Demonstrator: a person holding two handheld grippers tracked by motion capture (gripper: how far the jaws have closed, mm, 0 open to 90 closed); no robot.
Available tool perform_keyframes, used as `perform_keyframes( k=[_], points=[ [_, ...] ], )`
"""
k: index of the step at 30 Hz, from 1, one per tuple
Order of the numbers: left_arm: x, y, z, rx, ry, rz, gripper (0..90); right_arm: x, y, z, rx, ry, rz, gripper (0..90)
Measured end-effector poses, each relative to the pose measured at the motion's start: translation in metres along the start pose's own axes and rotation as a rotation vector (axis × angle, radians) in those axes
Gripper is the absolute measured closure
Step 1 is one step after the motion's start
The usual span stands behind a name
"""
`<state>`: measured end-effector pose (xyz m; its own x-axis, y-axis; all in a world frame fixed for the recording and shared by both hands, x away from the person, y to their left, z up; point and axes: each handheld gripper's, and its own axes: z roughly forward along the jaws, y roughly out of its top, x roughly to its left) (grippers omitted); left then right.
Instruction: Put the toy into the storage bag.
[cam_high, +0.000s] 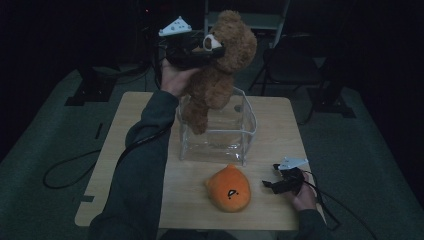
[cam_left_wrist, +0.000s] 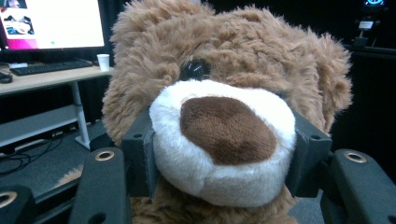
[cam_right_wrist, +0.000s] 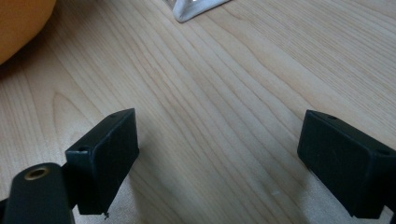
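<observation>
from above, my left gripper (cam_high: 212, 47) holds the teddy bear (cam_high: 220, 65) in the air over the clear box (cam_high: 220, 132), its legs dangling by the rim. the left gripper view shows both pads pressing its white muzzle (cam_left_wrist: 224, 140). my right gripper (cam_right_wrist: 219, 158) rests wide apart on the table (cam_right_wrist: 224, 70), beside the orange plush (cam_high: 229, 189).
</observation>
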<state>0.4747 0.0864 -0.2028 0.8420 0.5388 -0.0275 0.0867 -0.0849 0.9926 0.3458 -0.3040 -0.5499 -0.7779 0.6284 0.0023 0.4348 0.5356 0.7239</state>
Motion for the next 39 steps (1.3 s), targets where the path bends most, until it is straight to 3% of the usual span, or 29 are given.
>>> perform_keyframes(
  k=[5,7,13,17,27,32,39],
  points=[
    [-0.004,-0.003,0.011,0.004,0.01,0.013,40.6,0.0,0.0,0.0,0.0,0.0,0.0,11.7],
    [-0.005,-0.004,0.013,-0.016,0.025,0.015,40.6,0.0,0.0,0.0,0.0,0.0,0.0,11.7],
    [-0.001,-0.005,0.017,-0.027,0.051,-0.003,40.6,0.0,0.0,0.0,0.0,0.0,0.0,11.7],
    [0.003,-0.012,0.025,-0.01,0.063,-0.016,40.6,0.0,0.0,0.0,-0.001,0.0,-0.001,11.7],
    [0.001,-0.018,0.032,0.005,0.037,-0.02,40.6,0.0,0.0,0.0,0.0,-0.001,-0.001,11.7],
    [0.002,-0.019,0.033,-0.011,-0.005,-0.044,40.6,0.0,0.0,0.0,-0.001,0.0,-0.001,11.7],
    [-0.001,-0.021,0.038,0.003,-0.022,-0.037,40.5,0.0,0.0,0.0,-0.001,0.0,-0.001,11.7]
  ],
)
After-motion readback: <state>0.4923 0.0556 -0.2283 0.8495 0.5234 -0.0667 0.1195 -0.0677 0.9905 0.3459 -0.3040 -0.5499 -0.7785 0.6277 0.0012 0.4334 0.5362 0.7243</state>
